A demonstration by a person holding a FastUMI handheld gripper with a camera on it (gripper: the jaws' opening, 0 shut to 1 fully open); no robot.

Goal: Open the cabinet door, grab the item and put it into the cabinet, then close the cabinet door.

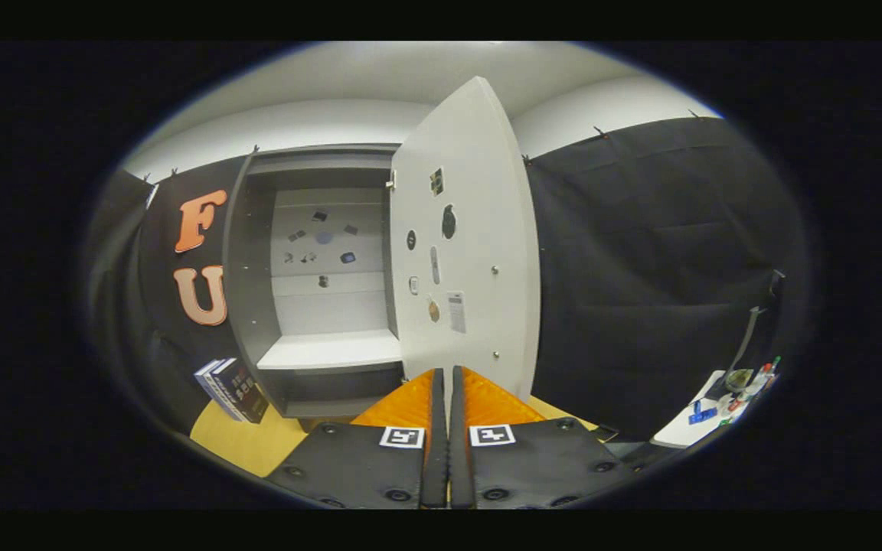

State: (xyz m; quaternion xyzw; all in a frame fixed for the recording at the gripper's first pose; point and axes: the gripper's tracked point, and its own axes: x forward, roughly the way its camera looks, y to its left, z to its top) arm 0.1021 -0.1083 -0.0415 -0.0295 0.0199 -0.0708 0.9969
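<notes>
A grey cabinet (253, 252) stands on a yellow table (242, 448) with its white door (479, 191) swung wide open, the inner face turned toward me. Small stickers dot the door's inside and the cabinet's back panel. A white shelf (334, 348) inside carries nothing that I can see. Two dark books (230, 390) stand leaning beside the cabinet's lower left corner. My gripper (447, 376) is shut, fingers pressed together with nothing visible between them. Its tips sit right at the lower edge of the open door; I cannot tell whether they touch it.
The black cloth wall runs behind and to the right of the door. A small white side table (686, 436) with several small items stands at the far right, next to a dark stand (751, 329).
</notes>
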